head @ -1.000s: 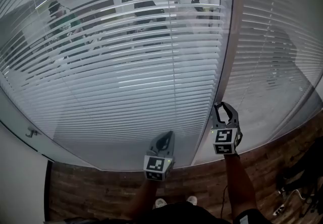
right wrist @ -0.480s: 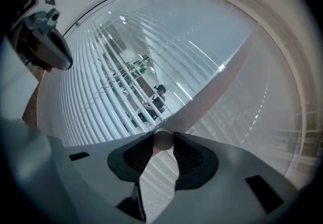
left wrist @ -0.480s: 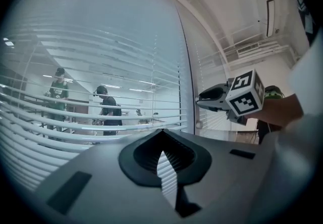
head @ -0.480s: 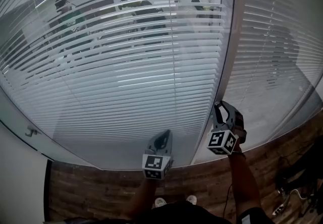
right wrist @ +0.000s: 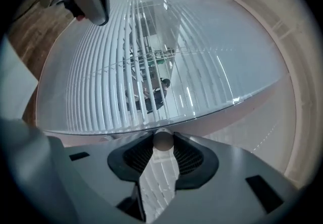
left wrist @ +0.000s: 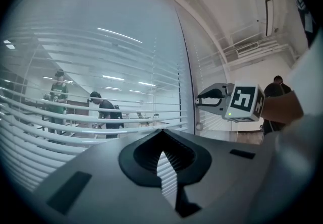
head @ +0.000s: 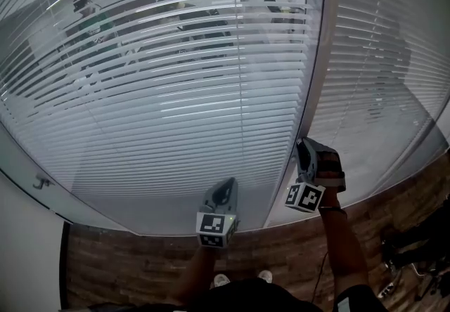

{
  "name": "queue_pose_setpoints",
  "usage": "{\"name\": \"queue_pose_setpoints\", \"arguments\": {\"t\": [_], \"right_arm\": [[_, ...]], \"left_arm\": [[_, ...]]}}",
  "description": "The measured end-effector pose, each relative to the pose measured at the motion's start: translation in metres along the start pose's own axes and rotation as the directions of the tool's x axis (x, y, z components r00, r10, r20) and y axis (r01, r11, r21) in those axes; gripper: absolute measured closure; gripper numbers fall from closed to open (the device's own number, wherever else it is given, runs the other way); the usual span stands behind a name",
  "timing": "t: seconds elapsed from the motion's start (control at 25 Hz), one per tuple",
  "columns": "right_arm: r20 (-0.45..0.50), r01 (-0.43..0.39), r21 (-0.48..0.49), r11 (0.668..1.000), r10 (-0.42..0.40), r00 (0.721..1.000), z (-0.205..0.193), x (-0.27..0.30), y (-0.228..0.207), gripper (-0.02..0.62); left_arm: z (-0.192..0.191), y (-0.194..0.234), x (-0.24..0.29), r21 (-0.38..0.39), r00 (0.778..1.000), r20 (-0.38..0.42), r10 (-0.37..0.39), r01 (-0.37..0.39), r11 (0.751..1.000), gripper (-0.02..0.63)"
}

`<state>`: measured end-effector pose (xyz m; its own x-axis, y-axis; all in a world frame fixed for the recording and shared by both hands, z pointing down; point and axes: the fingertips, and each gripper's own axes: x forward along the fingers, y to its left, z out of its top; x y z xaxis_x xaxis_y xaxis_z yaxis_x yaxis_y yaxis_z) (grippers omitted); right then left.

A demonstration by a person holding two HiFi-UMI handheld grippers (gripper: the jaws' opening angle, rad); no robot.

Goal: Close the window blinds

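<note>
Between right tool jaws, blind knob gripped, blinds beyond

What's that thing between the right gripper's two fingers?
A small pale round knob, pinched at the tips of the right gripper, with the blinds behind it. The right gripper view shows it.

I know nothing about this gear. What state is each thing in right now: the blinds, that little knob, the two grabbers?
blinds: lowered, slats tilted part open, people visible through them.
right gripper: shut on the knob.
knob: clamped between the right gripper's jaws.
left gripper: jaws together, holding nothing.
</note>
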<state>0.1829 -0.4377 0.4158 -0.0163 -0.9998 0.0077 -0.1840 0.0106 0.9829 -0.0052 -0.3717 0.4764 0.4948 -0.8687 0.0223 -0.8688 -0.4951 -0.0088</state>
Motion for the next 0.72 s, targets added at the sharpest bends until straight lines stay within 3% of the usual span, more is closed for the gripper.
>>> {"name": "queue_pose_setpoints", "arguments": {"t": [0.12,0.2,0.28,0.36,0.4,0.44,0.52,0.56,0.6,0.72], "right_arm": [[0.004,0.002,-0.033,0.999,-0.001,1.000,0.000,0.000,0.000,0.468],[0.014,-0.009,-0.006,1.000,0.009,1.000,0.000,0.000,0.002,0.466],[0.032,-0.023,0.088,0.996,0.021,0.999,0.001,-0.002,0.003,0.461],[0.053,-0.053,0.279,0.959,0.040,0.998,0.001,-0.008,0.000,0.405],[0.071,-0.078,0.407,0.910,0.053,0.996,0.002,-0.011,-0.003,0.400],[0.100,-0.108,0.541,0.834,0.064,0.993,0.002,-0.014,-0.005,0.399],[0.164,-0.170,0.771,0.613,0.067,0.984,-0.001,-0.015,-0.008,0.399],[0.181,-0.185,0.839,0.512,0.059,0.982,-0.004,-0.014,-0.010,0.400],[0.187,-0.190,0.872,0.451,0.053,0.981,-0.007,-0.013,-0.011,0.400],[0.210,-0.213,0.916,0.341,0.045,0.977,-0.008,-0.010,-0.011,0.400]], "left_arm": [[-0.003,0.004,-0.002,0.010,1.000,-0.003,0.003,-0.003,1.000,0.606],[0.000,0.006,-0.005,0.005,1.000,-0.001,0.013,-0.013,1.000,0.606],[0.008,0.009,-0.010,-0.005,0.999,0.015,0.032,-0.032,0.999,0.606],[0.012,0.011,-0.014,-0.003,0.999,0.025,0.040,-0.040,0.999,0.606],[0.010,0.011,-0.015,-0.001,0.999,0.026,0.038,-0.038,0.999,0.606],[0.009,0.012,-0.016,0.001,0.999,0.023,0.037,-0.037,0.999,0.606],[0.012,0.013,-0.019,0.000,0.999,0.011,0.047,-0.047,0.999,0.606],[0.014,0.013,-0.020,-0.003,0.999,0.007,0.050,-0.050,0.999,0.606],[0.013,0.012,-0.021,-0.006,0.999,0.006,0.050,-0.050,0.999,0.606],[0.007,0.008,-0.021,0.004,0.999,0.008,0.038,-0.038,0.999,0.606]]}}
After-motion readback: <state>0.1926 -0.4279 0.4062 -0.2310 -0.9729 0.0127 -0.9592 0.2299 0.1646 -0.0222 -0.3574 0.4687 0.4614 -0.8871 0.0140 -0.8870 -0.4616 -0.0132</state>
